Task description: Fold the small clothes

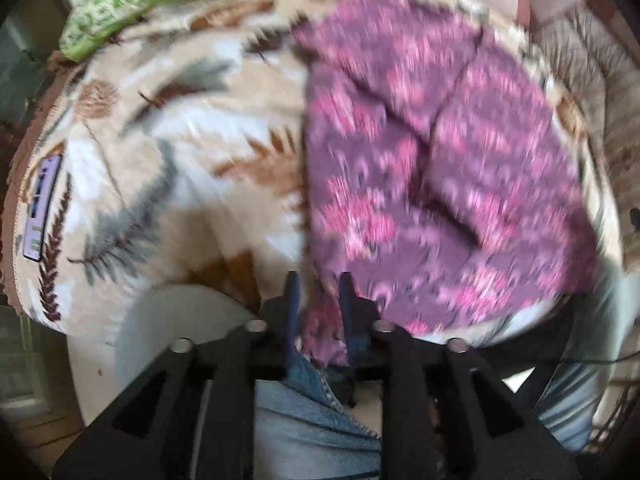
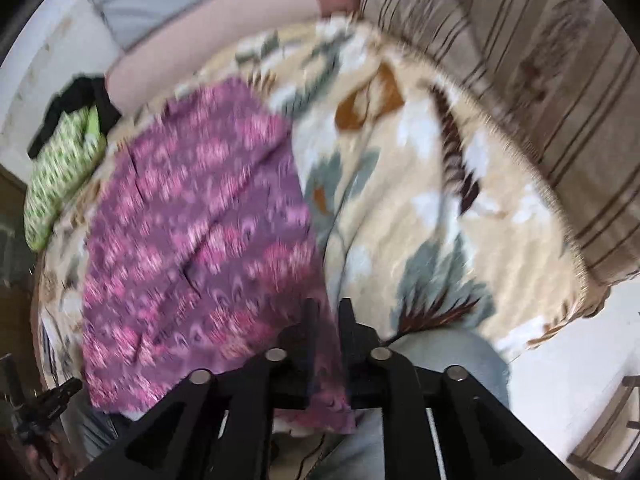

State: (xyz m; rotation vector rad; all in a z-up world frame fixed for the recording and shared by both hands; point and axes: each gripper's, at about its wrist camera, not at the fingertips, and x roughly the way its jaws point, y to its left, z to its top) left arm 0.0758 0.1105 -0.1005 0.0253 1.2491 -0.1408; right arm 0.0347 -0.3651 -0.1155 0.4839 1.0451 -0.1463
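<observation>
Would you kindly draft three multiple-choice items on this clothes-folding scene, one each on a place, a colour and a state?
1. Where does the purple garment lie?
A. on the patterned blanket
B. on a bare floor
C. in a basket

2. What colour is the bundle at the blanket's far edge?
A. red
B. green and white
C. plain blue

3. How do both grippers stand?
A. wide open
B. out of view
C. closed on the garment's near edge

Answers: 1 A, blanket shows all round it. 2 B, green print. 3 C, cloth runs between the left gripper and right gripper fingers.
</observation>
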